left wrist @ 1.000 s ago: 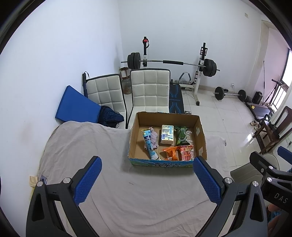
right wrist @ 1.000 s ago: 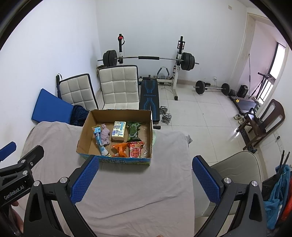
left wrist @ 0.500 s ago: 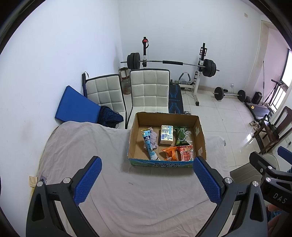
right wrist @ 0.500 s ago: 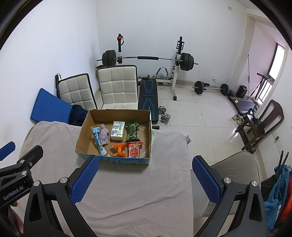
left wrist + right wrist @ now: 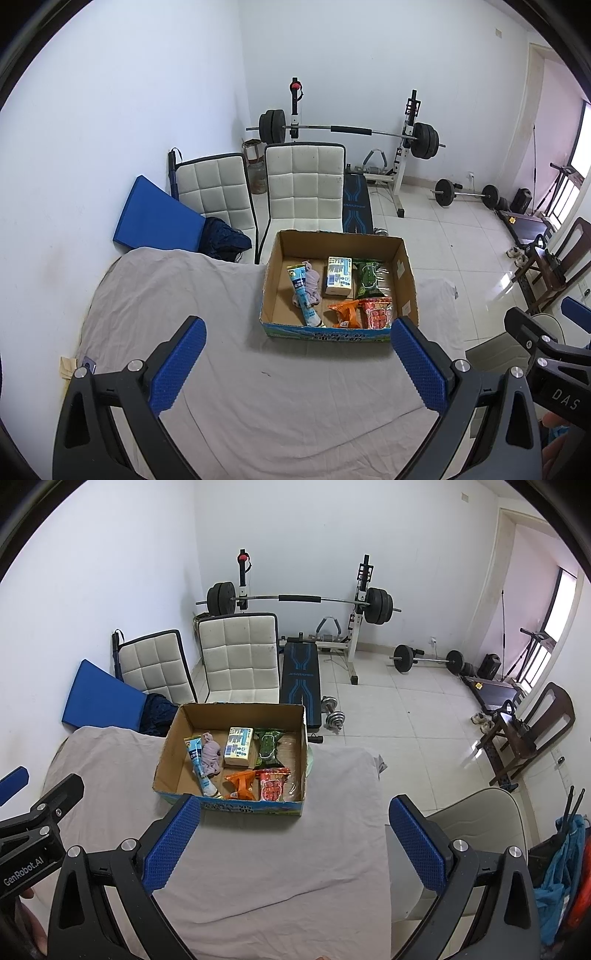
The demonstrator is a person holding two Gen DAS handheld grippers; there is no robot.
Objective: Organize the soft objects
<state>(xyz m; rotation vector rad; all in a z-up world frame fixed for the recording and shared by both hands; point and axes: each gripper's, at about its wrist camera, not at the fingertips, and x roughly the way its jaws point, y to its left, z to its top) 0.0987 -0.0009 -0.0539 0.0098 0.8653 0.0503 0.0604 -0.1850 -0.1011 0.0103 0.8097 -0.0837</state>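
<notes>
Left wrist view: the left hand-held gripper (image 5: 297,360) fills the lower part of the frame, its blue-padded fingers (image 5: 176,365) spread wide with nothing between them, above the grey cloth-covered counter (image 5: 155,295). Just right of centre sits an open cardboard box (image 5: 400,273) on the counter. Inside it, from left to right, lie a blue tube (image 5: 303,295), a crumpled lilac cloth (image 5: 313,282), a pale tissue pack (image 5: 338,276) and a green snack bag (image 5: 365,278); along the box's near wall lie an orange packet (image 5: 345,314) and a red packet (image 5: 376,313). The right hand-held gripper (image 5: 546,350) pokes in at the right edge.

Right wrist view: the right hand-held gripper (image 5: 293,836) is likewise spread wide and holds nothing, low in the frame. The box (image 5: 173,746) sits left of centre with the same contents, the lilac cloth (image 5: 211,755) touching the tube (image 5: 199,764). The left hand-held gripper (image 5: 37,812) shows at the left edge. White chairs (image 5: 240,657) and a barbell rack (image 5: 295,600) stand in the upper middle.
</notes>
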